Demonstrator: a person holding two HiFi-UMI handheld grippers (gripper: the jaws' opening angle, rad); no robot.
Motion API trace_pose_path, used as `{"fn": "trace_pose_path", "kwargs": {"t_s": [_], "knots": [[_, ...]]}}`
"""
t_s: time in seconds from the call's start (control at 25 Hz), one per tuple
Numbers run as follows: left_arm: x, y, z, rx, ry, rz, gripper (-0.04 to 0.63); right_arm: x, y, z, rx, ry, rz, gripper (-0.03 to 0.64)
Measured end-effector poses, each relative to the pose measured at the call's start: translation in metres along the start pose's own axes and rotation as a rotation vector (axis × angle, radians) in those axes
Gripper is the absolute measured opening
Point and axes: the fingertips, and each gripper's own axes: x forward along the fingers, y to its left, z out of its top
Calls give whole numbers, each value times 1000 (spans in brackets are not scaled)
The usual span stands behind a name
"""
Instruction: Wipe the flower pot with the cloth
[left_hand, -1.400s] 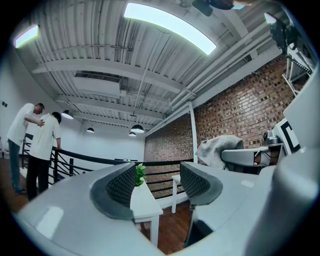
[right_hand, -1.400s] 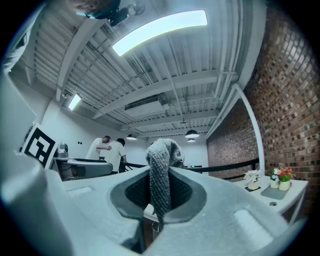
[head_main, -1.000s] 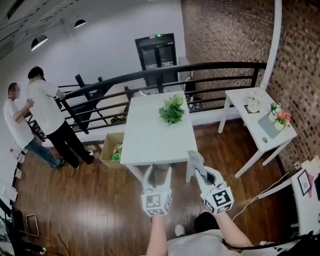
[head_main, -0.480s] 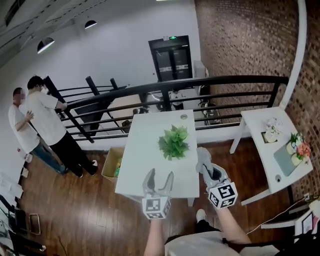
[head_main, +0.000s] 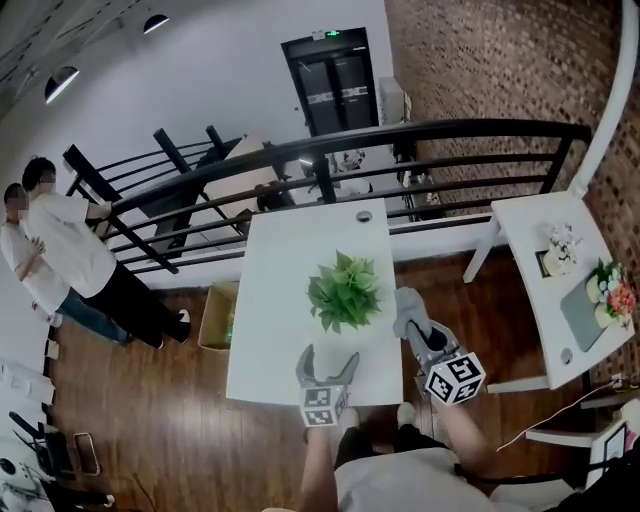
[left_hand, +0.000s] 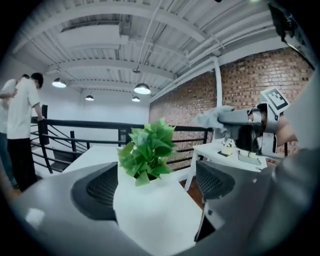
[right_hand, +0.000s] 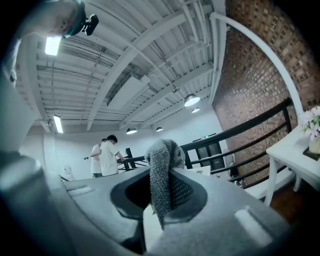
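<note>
Near the middle of the white rectangular table (head_main: 290, 240) stands the green leafy potted plant (head_main: 343, 290). Its flower pot is hidden under the leaves in the head view, and neither gripper touches it. The right gripper (head_main: 420, 332) is clenched on a grey knitted cloth (right_hand: 162, 175), near the plant but apart from it. The left gripper (head_main: 328, 362) is over the near table edge, jaws opening, nothing gripped. Wiping looks not yet begun: reaching the pot, steadying it and all the wiping are left.

Bare white table (head_main: 280, 310) left of the potted plant (head_main: 344, 290) and behind it. Just right of the plant, blocked by the right gripper (head_main: 413, 326) clamping a grey cloth (head_main: 406, 304).
</note>
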Motion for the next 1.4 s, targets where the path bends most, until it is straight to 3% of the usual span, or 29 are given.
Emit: {"fn": "trace_pose_path", "kwargs": {"t_s": [0.12, 0.36, 0.56, 0.76, 0.8, 0.88, 1.0, 1.12, 1.28, 1.4], "knots": [[34, 21, -31, -7, 64, 3, 513, 12, -9, -11, -23, 34, -33, 15], [115, 47, -78, 7, 131, -46, 630, 18, -29, -35, -10, 96, -120, 15], [171, 62, -91, 8, 119, -49, 630, 12, -46, -50, -26, 151, -188, 15], [205, 62, -114, 28, 173, -94, 627, 2, -53, -57, -44, 190, -236, 15], [210, 59, -118, 31, 167, -105, 619, 0, -54, -58, -48, 193, -240, 15], [212, 54, -119, 22, 176, -117, 526, -3, -56, -59, -57, 196, -245, 15], [207, 52, -101, -42, 192, -126, 522, 0, -58, -58, -65, 199, -247, 15], [196, 47, -87, -113, 231, -171, 517, 6, -51, -55, -66, 187, -227, 15], [176, 42, -84, -180, 299, -270, 515, 26, -23, -50, -77, 148, -99, 15], [156, 33, -65, -341, 292, -382, 515, 38, -1, -51, -78, 197, 41, 15]]}}
